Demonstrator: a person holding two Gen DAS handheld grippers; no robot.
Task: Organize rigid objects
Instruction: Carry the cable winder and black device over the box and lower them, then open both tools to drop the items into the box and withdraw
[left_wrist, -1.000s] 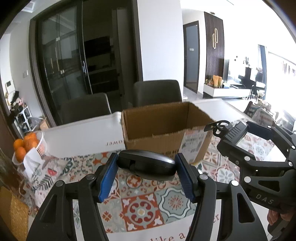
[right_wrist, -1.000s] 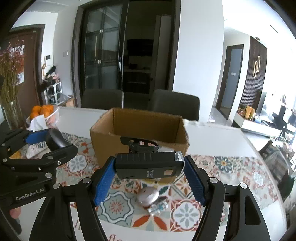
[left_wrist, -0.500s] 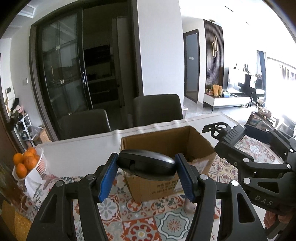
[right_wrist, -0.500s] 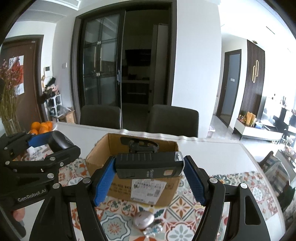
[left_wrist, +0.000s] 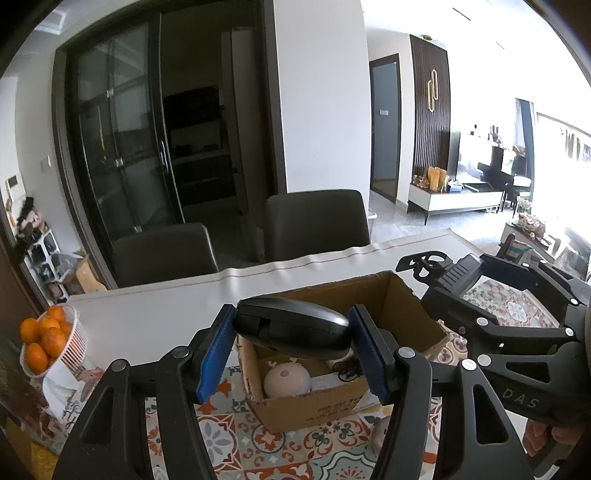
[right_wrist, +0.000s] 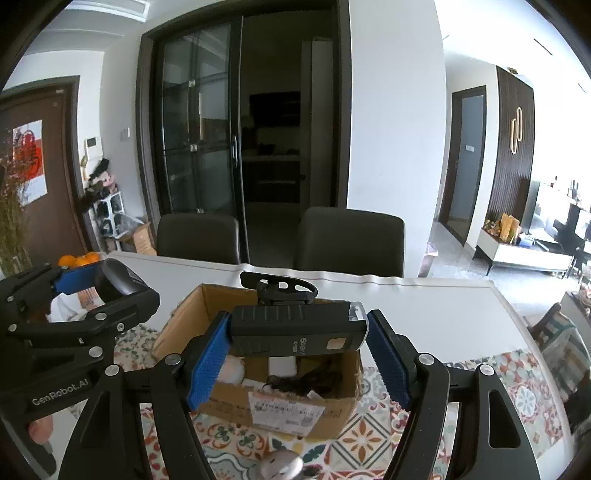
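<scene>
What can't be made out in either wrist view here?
- Cardboard box contents, left wrist view: the rounded black device in the left claw covers most.
- Box contents, right wrist view: the black flashlight in the right claw blocks them.
- Silver object, right wrist view: cut by the bottom edge.

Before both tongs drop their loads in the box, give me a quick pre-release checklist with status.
1. Left tongs gripping the black mouse-shaped device: ok, pads press both ends.
2. Right tongs gripping the black bike light: ok, clamped end to end.
3. Cardboard box open on top: ok.
4. Loads over the opening: cannot tell, they overlap it in both views, but depth is unclear.
5. Room inside the box: cannot tell, a pink round item, cables and papers already lie there.
6. Tongs clear of each other: ok, a gap shows between them.
</scene>
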